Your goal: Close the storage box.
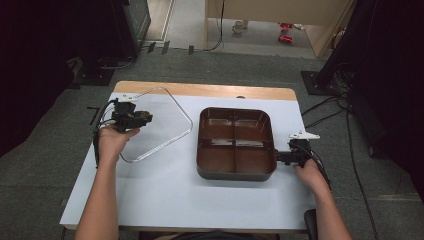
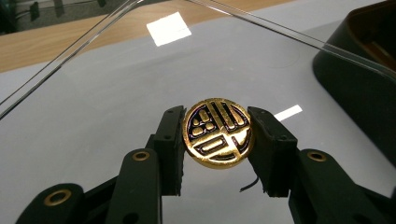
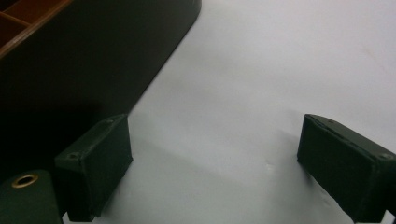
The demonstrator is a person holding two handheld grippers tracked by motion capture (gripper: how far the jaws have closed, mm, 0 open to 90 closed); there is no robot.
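The left gripper (image 2: pixel 218 140) is clamped on the gold knob (image 2: pixel 218 133) of a clear lid (image 1: pixel 159 125), one jaw on each side of the disc. That is likely the only firm purchase a flat sheet of plastic offers. The lid hangs tilted over the table's (image 1: pixel 165 200) left half, beside the brown tray (image 1: pixel 235 172) and clear of it, so the tray's four compartments lie uncovered (all look empty). The right gripper (image 1: pixel 280 157) sits at the tray's right wall with its jaws wide apart and nothing between them, probably steadying the tray.

The high view gives the layout: lid left, tray centre, a hand at each side. The left gripper view gives the knob's embossed pattern and the grip on it; the right gripper view shows one jaw just beside the dark wall.
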